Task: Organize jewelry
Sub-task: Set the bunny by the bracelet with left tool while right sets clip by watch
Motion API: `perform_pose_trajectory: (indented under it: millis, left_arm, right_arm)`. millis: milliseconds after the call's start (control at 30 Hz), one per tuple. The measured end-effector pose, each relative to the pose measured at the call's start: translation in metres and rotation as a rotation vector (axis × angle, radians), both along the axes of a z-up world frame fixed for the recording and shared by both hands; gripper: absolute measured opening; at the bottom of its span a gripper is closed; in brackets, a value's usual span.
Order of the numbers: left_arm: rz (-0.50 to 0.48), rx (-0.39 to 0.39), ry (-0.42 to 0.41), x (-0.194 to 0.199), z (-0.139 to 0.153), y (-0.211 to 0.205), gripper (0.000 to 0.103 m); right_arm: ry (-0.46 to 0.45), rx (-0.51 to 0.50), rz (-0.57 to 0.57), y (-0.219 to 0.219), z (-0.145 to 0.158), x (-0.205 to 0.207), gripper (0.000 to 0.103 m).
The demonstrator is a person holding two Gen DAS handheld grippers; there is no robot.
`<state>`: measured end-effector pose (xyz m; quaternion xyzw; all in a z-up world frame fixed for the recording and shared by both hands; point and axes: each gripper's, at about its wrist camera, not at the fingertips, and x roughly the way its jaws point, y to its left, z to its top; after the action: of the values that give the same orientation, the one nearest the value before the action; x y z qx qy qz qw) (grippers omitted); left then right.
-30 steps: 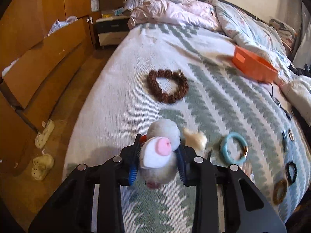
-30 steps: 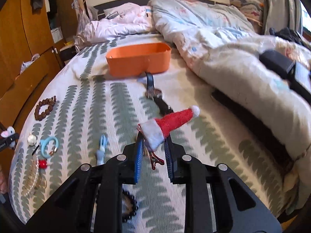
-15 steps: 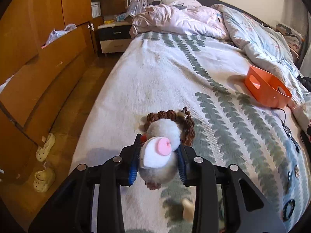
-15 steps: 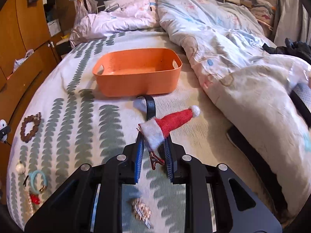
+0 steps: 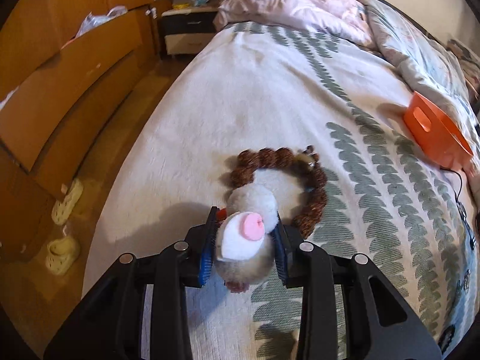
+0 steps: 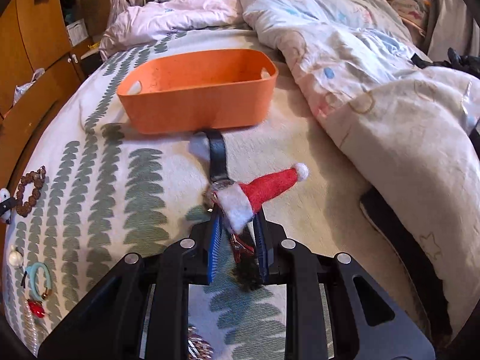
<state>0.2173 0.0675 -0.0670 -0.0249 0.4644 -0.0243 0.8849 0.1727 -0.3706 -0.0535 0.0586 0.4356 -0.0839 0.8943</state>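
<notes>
My left gripper (image 5: 244,234) is shut on a fluffy grey-and-white plush hair clip (image 5: 244,237) with a pink spot. Just beyond it a brown bead bracelet (image 5: 312,186) lies on the bedspread. The orange bin (image 5: 435,132) sits far off at the right edge of the left wrist view. My right gripper (image 6: 237,225) is shut on a red Santa-hat hair clip (image 6: 261,193), its metal clip between the pads. In front of it lies a black-strapped wristwatch (image 6: 217,156), and behind that stands the empty orange bin (image 6: 198,99). The bracelet (image 6: 30,192) shows at the far left.
A crumpled duvet (image 6: 375,90) covers the bed's right side. A teal hair tie (image 6: 40,279), a red piece (image 6: 36,312) and a pearl piece (image 6: 15,258) lie at the lower left. Wooden drawers (image 5: 66,84) and slippers (image 5: 64,249) on the floor are left of the bed.
Both grippers have travelled forward over the bed with their clips. The orange bin is nearer in the right wrist view; the brown bracelet now lies just past the left fingertips.
</notes>
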Motion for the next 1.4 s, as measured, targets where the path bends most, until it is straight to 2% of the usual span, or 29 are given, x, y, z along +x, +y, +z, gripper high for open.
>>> perform_pose_trajectory:
  millis: [100,200,367,633,733,800,833,933,1000,1100,1267,1400]
  left_arm:
    - [0.028,0.021,0.006,-0.002,-0.005,0.004,0.034]
    - [0.048,0.007,0.033,-0.006,-0.010,0.009,0.034]
    - [0.040,0.037,0.014,-0.013,-0.012,0.008,0.034]
    - [0.019,0.004,0.008,-0.026,-0.012,0.016,0.036]
    - [0.024,-0.006,0.010,-0.026,-0.014,0.019,0.050]
    - [0.020,-0.022,0.011,-0.024,-0.013,0.020,0.053]
    - [0.014,-0.029,0.012,-0.023,-0.012,0.019,0.054]
    - [-0.007,-0.055,-0.016,-0.027,-0.003,0.016,0.065]
    - [-0.025,-0.046,-0.050,-0.032,0.007,0.012,0.071]
    - [-0.031,-0.050,-0.090,-0.040,0.018,0.012,0.078]
    - [-0.007,-0.074,-0.122,-0.056,0.033,0.022,0.079]
    - [0.010,-0.086,-0.180,-0.075,0.048,0.027,0.082]
  right_arm:
    - [0.007,0.017,-0.019,-0.010,-0.003,-0.002,0.022]
    - [0.010,0.016,-0.039,-0.017,-0.005,-0.003,0.022]
    - [0.022,0.023,-0.065,-0.028,-0.012,-0.003,0.022]
    - [0.061,0.004,-0.081,-0.035,-0.031,0.001,0.023]
    - [0.064,-0.005,-0.069,-0.034,-0.034,0.000,0.027]
    - [0.061,-0.008,-0.067,-0.034,-0.033,-0.001,0.028]
    - [0.060,-0.012,-0.066,-0.034,-0.032,-0.003,0.030]
    - [0.046,-0.039,-0.066,-0.032,-0.027,-0.008,0.047]
    - [0.028,-0.067,-0.071,-0.030,-0.021,-0.013,0.068]
    - [-0.016,-0.105,-0.074,-0.026,-0.009,-0.022,0.081]
    - [-0.068,-0.118,-0.067,-0.016,0.008,-0.046,0.087]
    - [-0.089,-0.160,-0.043,0.001,0.019,-0.066,0.088]
